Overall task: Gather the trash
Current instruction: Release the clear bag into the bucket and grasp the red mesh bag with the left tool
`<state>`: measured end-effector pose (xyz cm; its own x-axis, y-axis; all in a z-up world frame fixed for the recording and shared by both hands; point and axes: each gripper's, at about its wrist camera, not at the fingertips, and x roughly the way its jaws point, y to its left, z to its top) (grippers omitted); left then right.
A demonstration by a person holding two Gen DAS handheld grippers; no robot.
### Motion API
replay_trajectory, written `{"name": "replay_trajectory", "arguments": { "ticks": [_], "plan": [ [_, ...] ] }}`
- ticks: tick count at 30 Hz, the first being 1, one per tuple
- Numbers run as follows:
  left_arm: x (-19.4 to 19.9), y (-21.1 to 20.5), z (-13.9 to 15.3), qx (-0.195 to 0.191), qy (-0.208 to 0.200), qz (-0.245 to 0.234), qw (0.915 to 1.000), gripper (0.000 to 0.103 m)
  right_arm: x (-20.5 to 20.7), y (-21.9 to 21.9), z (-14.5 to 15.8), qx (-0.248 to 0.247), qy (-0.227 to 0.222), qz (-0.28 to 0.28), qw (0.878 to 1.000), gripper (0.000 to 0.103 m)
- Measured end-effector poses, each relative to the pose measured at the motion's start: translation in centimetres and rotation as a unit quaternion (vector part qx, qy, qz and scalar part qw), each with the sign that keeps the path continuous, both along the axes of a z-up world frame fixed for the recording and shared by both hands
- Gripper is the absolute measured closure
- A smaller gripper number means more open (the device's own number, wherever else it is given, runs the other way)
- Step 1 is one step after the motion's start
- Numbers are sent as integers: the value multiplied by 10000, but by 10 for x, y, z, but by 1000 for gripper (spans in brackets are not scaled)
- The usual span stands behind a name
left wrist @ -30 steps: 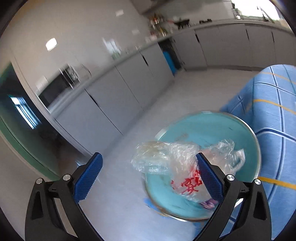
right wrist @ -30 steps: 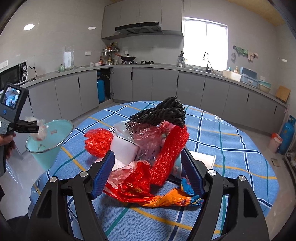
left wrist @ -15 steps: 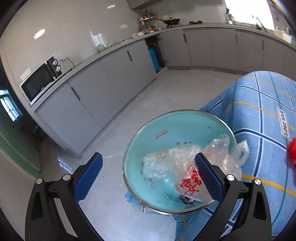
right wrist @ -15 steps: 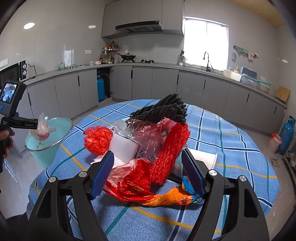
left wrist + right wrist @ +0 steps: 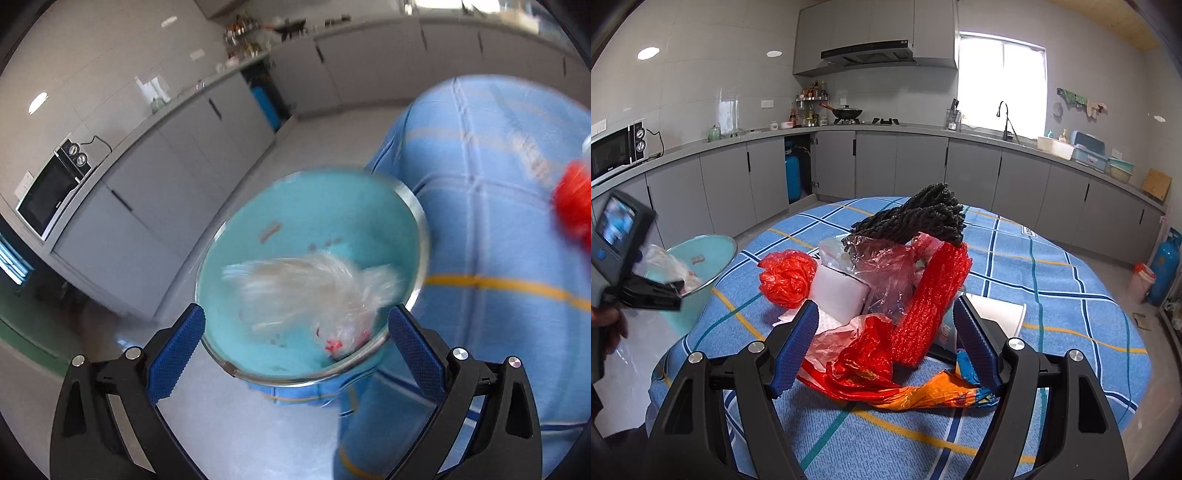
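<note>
1. The left tongs have two black angular arms, each tipped with a blue pad of fine ribbed texture.
2. Round silver screws sit on the arm joints, two to each side.
3. The right tongs are built alike: black frame, blue textured pads, silver screws.
4. In the right wrist view, at nine o'clock, the left unit's grey-blue housing carries a small lit screen and a round blue button.
</note>
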<state>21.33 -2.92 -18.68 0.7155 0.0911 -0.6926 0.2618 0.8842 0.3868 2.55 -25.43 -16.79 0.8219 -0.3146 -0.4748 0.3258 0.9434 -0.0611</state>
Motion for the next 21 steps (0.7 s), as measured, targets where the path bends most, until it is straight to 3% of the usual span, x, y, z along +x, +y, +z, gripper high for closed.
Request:
{"name": "replay_trajectory", "arguments": {
  "ticks": [2,6,11,14,21],
  "plan": [
    [-7,1,15,-95,-160,-31,9998,6,-1,-1,1,20,-13,-2,10000,28],
    [-21,4,44,31,-968,255,9950,6,-2,-7,2,-3,-38,-81,10000,27],
    [-32,-18,49,-515,-919,191,9943,6,-6,-27,6,-145,-41,-495,9987,27],
    [-40,-46,52,-803,-823,-154,9932,6,-9,-42,7,-190,-23,-757,9969,27],
    [-62,-125,47,-805,-778,-935,9893,6,-12,-66,1,-284,52,-1194,9924,25]
  ]
}}
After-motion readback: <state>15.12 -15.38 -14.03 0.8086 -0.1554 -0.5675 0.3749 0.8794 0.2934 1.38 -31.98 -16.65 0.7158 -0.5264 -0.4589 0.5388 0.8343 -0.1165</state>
